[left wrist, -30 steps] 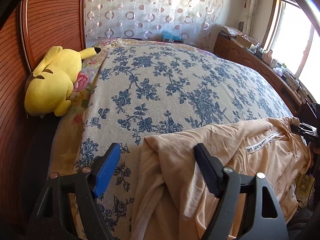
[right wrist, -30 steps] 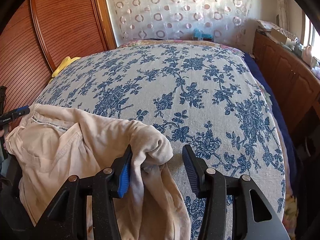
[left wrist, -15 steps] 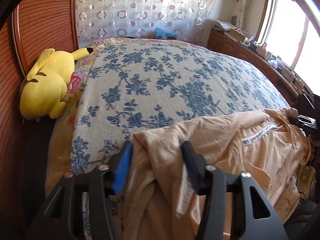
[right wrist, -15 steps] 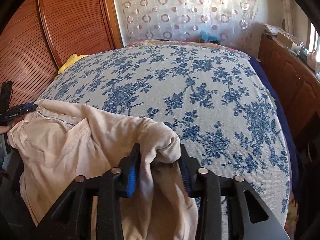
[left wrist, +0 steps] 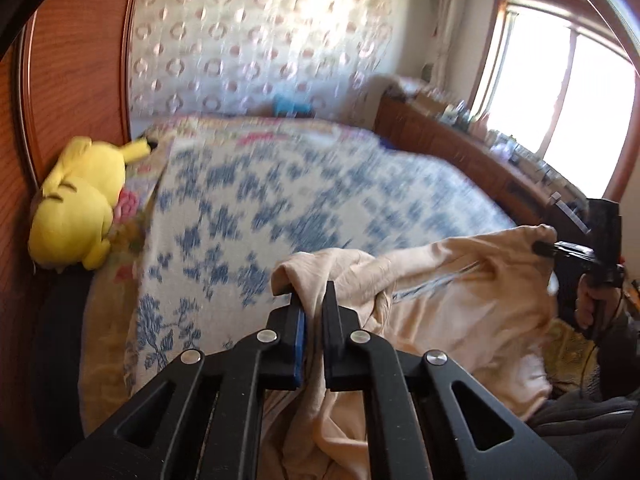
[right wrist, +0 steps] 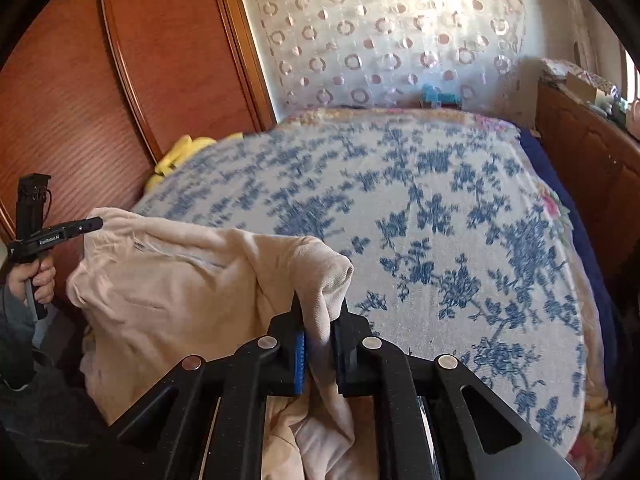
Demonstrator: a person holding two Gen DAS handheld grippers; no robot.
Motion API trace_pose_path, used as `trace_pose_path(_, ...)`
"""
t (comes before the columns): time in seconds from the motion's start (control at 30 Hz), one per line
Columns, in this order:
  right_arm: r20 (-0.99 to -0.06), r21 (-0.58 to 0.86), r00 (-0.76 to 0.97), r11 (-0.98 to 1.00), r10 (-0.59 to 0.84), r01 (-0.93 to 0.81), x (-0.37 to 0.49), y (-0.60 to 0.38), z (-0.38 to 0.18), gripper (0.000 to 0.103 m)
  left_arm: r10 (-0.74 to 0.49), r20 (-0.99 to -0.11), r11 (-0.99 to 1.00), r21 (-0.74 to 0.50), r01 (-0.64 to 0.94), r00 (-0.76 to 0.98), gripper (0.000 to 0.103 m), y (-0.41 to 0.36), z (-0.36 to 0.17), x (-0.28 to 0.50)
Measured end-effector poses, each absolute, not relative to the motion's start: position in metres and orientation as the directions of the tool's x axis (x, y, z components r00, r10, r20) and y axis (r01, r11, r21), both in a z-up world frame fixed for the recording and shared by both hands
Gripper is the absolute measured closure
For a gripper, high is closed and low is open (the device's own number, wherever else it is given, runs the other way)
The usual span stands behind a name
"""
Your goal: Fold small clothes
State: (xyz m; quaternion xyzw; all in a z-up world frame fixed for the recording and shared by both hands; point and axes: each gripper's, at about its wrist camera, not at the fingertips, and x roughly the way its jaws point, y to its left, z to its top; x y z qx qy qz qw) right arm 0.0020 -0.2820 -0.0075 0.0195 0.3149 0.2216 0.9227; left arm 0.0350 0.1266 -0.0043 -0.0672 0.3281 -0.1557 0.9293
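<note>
Left gripper (left wrist: 313, 300): jaws closed, pinching a bunched corner of the beige garment (left wrist: 460, 280). Right gripper (right wrist: 320, 314): jaws closed, pinching the opposite corner of the same garment (right wrist: 168, 280). Garment hangs stretched between the two grippers over the near edge of the bed, lower part draped down. Blue floral bedspread (left wrist: 320, 200) covers the bed beyond. Yellow plush toy (left wrist: 80, 204) at far left, against the wooden wardrobe (right wrist: 120, 80). Background motion-blurred.

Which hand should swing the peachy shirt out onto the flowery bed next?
Neither alone: the left gripper and right gripper each pinch a corner of the shirt, so both should probably spread it over the bedspread together.
</note>
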Motion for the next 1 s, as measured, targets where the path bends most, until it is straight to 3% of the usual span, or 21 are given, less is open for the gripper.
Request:
trace_pose_path(0.33,-0.270,0.095,0.809,0.851,0.522,-0.517,-0.083,-0.299,0.151,0.093,-0.467,-0.315,0.873,-0.313,0.374,0.826,0.096,0.146,0.119,-0.014)
trace_pose_path(0.53,-0.147,-0.018,0.851,0.859,0.504,-0.512,-0.103,-0.319,0.235,0.093,-0.376,-0.238,0.923,-0.179,0.340,0.896,0.096,0.146,0.193,-0.007)
trace_pose_path(0.77,-0.216,-0.079,0.907,0.919,0.362,-0.385,0.008,-0.309,0.289,0.093,-0.227,-0.304,0.974,-0.082,0.212,0.925,0.096,0.134,0.219,0.118)
trace_pose_path(0.87,-0.303,-0.125,0.913,0.938,0.273,-0.322,0.081,-0.286,0.272,0.093,-0.162,-0.391,0.986,-0.022,0.167,0.906,0.096,0.124,0.182,0.207)
trace_pose_path(0.97,-0.441,-0.147,0.885,0.961,0.148,-0.234,0.167,-0.262,0.220,0.093,-0.137,-0.498,0.988,-0.004,0.156,0.856,0.091,0.121,0.129,0.270)
trace_pose_path(1.0,-0.486,-0.139,0.866,0.967,0.120,-0.212,0.191,-0.258,0.205,0.084,-0.139,-0.533,0.988,-0.018,0.154,0.835,0.086,0.122,0.107,0.286)
